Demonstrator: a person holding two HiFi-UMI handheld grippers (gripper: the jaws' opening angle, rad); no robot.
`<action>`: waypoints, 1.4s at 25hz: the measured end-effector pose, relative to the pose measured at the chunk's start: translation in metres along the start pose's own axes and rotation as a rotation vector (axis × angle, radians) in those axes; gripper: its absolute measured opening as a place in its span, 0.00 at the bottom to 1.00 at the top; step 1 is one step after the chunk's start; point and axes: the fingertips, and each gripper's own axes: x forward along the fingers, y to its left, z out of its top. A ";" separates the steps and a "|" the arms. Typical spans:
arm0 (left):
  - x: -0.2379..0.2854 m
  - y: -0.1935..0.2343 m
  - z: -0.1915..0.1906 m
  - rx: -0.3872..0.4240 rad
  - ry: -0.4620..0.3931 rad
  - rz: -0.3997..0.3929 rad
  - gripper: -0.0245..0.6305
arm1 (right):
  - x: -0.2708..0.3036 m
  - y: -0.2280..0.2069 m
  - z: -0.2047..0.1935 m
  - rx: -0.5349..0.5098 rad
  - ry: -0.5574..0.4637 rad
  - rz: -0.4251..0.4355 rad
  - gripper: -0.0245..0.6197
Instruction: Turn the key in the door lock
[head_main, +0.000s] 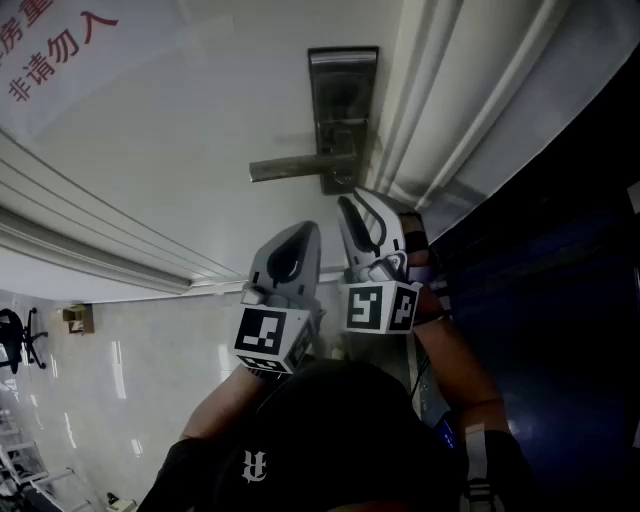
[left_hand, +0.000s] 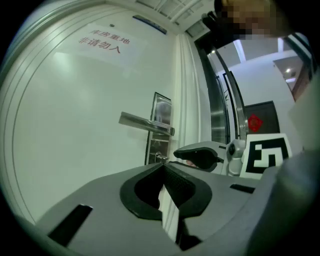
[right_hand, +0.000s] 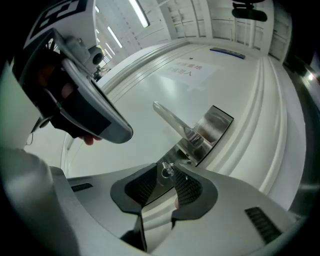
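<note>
The right gripper is pinching the key between nearly closed jaws. The key is sitting in the lock, just under the handle. The left gripper is hovering beside it, jaws pressed together, holding nothing.

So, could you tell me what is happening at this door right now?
A person stands at a white door with a handheld gripper in each hand. The right gripper has its jaws shut on the small key, which sits in the metal lock plate just below the lever handle. The left gripper is held beside it, jaws together with nothing between them. Nothing here shows whether the key has been turned yet.
</note>
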 end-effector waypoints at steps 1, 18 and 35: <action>-0.001 0.003 0.002 0.002 -0.005 -0.003 0.05 | 0.004 0.000 0.001 -0.037 0.006 -0.011 0.17; 0.010 0.036 0.013 -0.035 -0.028 -0.108 0.05 | 0.041 -0.009 -0.007 -0.163 0.193 -0.174 0.11; 0.023 0.048 0.010 -0.027 -0.013 -0.113 0.05 | 0.041 -0.012 -0.016 0.936 0.055 -0.029 0.08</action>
